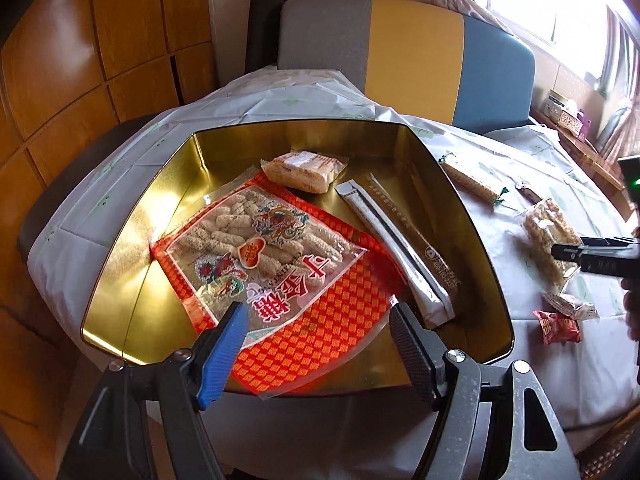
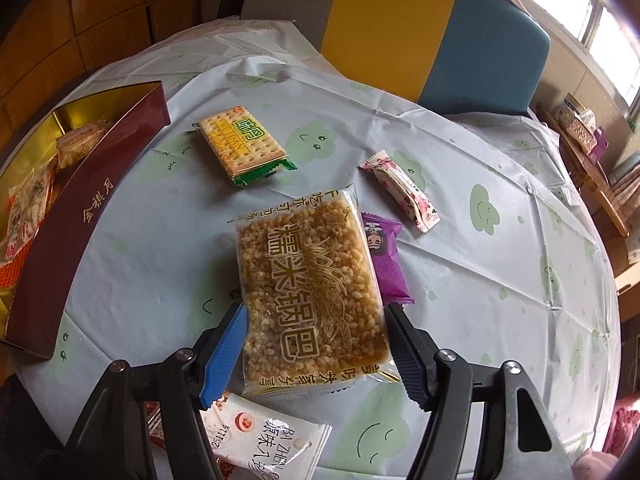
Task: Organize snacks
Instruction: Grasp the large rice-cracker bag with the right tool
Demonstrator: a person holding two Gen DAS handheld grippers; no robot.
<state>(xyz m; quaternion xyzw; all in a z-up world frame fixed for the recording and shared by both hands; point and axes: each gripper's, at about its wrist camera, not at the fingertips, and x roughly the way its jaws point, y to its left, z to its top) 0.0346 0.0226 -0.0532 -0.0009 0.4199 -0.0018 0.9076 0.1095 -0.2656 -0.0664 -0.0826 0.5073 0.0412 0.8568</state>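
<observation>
Left wrist: left tongs [image 1: 316, 316] spread, empty, over gold tin [image 1: 192, 168] — red snack bag [image 1: 256, 256] inside.
Right wrist: right tongs [image 2: 316, 320] spread astride rice cracker pack [image 2: 308, 280] on surface [image 2: 480, 280] — best squeezed gently; brittle.

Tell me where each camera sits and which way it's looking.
Left wrist: on the left gripper, looking down into the tin; its open fingers show, and the right gripper enters at right.
Right wrist: on the right gripper, over the table, straddling the rice cake.
Shared: tin, rice cake, chair.
</observation>
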